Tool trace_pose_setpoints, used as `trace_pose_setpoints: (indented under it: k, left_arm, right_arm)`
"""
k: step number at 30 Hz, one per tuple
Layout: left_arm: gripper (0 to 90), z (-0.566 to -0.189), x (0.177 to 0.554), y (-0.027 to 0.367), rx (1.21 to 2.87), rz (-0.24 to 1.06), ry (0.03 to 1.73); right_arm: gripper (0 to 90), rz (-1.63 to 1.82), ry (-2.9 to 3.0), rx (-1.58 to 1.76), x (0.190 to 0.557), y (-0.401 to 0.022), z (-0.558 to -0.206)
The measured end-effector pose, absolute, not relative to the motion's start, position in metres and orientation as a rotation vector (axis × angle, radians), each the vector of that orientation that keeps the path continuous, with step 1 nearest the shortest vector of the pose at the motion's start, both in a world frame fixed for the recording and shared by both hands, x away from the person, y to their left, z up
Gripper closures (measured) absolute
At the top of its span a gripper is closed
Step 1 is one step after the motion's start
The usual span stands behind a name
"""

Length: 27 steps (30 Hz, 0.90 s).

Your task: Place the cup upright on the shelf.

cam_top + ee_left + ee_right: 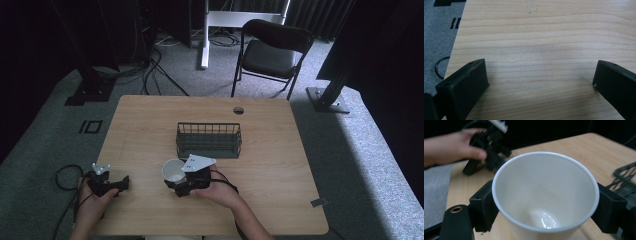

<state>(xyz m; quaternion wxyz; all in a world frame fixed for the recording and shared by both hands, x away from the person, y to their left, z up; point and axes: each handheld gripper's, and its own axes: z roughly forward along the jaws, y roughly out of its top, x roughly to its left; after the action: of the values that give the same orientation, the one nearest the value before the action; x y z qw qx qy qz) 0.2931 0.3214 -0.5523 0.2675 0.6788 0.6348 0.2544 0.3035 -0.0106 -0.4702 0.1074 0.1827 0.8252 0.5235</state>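
Note:
A white paper cup (172, 170) stands upright and empty near the table's front middle. My right gripper (176, 180) is shut on the cup; in the right gripper view the black jaws press on both sides of the cup (544, 195) just under its rim. My left gripper (121, 182) rests near the table's front left edge, held by a hand. In the left gripper view the left gripper (540, 72) stands wide open over bare wood with nothing between its jaws. The right gripper view also has the left gripper (489, 142) farther off, with a hand around it.
A dark wire basket (208, 140) sits at the middle of the wooden table (270, 165), just behind the cup. The basket's corner (624, 173) is close on the right in the right gripper view. A cable hole (238, 110) is near the far edge. A black folding chair (270, 50) stands beyond the table.

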Motion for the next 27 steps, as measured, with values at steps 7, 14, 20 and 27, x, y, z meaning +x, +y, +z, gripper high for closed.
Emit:
trace_pose_setpoints:
  k: [7,14,20,27]
  left_arm:
    - [0.1,-0.552,0.293,0.321,1.829,0.685,1.713]
    - [0.1,-0.552,0.293,0.321,1.832,0.685,1.713]
    - [0.1,-0.552,0.293,0.322,1.832,0.684,1.713]
    - [0.1,-0.552,0.293,0.321,1.832,0.685,1.713]
  right_arm:
    - [19.5,1.572,2.380,0.539,0.310,-0.013,-0.446]
    - [19.6,1.597,2.280,0.554,0.318,-0.015,-0.419]
    - [19.6,1.600,2.215,0.568,0.323,-0.018,-0.406]
    - [19.6,1.603,2.157,0.611,0.331,-0.024,-0.394]
